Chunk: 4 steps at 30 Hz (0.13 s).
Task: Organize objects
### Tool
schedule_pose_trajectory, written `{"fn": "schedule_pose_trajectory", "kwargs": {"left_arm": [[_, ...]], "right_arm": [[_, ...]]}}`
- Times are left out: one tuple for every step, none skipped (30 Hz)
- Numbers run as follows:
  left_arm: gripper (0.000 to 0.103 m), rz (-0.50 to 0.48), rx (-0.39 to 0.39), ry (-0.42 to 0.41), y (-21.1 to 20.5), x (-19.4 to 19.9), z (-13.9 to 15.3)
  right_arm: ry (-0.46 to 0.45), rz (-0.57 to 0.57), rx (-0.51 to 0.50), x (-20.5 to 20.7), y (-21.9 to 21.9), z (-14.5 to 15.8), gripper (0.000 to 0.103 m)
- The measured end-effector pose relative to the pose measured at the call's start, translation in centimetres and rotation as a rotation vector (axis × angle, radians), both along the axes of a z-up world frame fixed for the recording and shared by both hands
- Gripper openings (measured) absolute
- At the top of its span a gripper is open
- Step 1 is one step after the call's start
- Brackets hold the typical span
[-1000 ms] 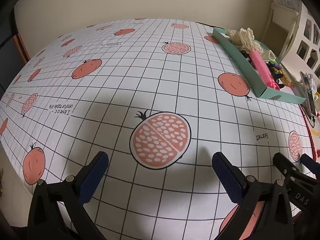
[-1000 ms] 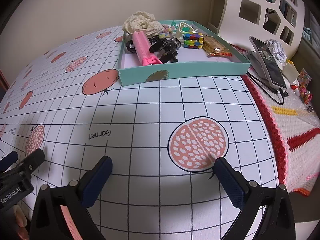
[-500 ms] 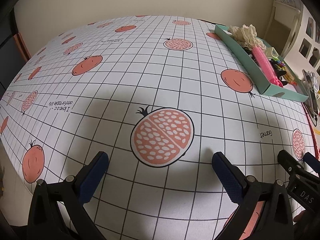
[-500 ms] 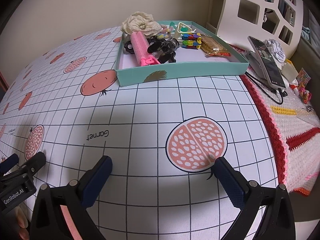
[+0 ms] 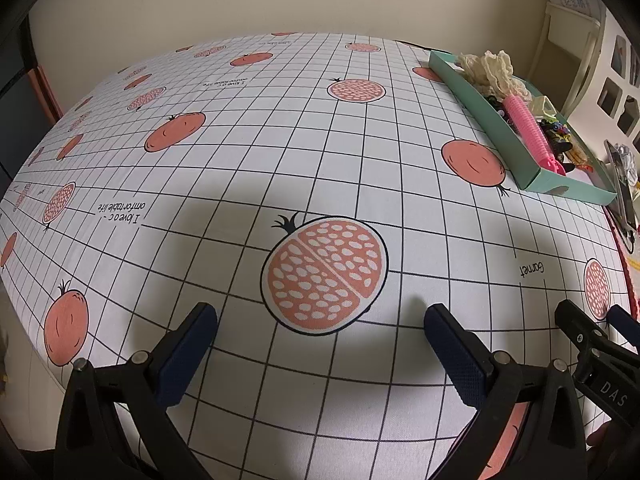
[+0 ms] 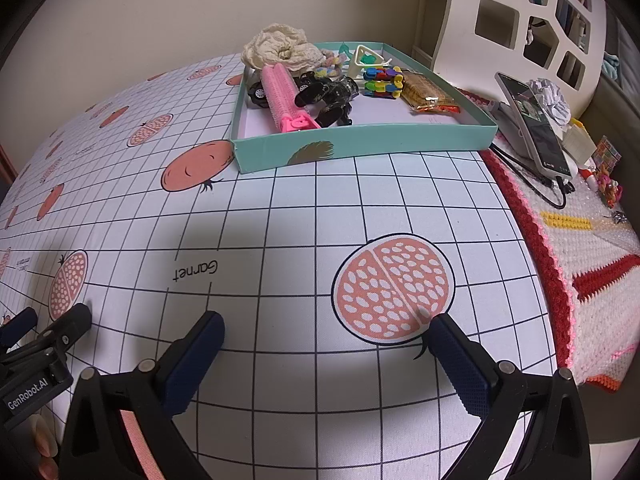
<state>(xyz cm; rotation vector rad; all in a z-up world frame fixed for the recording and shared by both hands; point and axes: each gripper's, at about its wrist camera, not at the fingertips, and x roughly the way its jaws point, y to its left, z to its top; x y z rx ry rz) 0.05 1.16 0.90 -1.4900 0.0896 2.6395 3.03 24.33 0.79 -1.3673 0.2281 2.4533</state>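
Teal tray (image 6: 360, 148) brims with trinkets (both claws gape wide, empty).

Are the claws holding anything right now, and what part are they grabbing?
No. The left claw and the right claw are both open and empty above the tablecloth. The toys sit untouched in the teal box.

Matt woven tablecloth (image 6: 280, 208); matt cardboard tray (image 6: 360, 148); glossy pink plastic roller (image 6: 280, 96); crocheted blanket (image 6: 592, 248)
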Motion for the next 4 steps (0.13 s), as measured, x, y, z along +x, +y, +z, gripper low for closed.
{"fn": "schedule_pose_trajectory", "kwargs": {"left_arm": [[0.103,0.0,0.0,0.0,0.02,0.01,0.0],[0.103,0.0,0.0,0.0,0.04,0.01,0.0],[0.103,0.001,0.0,0.0,0.05,0.02,0.0],[0.103,0.001,0.0,0.0,0.06,0.03,0.0]], "right_arm": [[0.0,0.0,0.0,-0.01,0.0,0.0,0.103],[0.0,0.0,0.0,0.0,-0.01,0.0,0.103],[0.0,0.0,0.0,0.01,-0.01,0.0,0.103],[0.0,0.0,0.0,0.01,-0.01,0.0,0.103]]}}
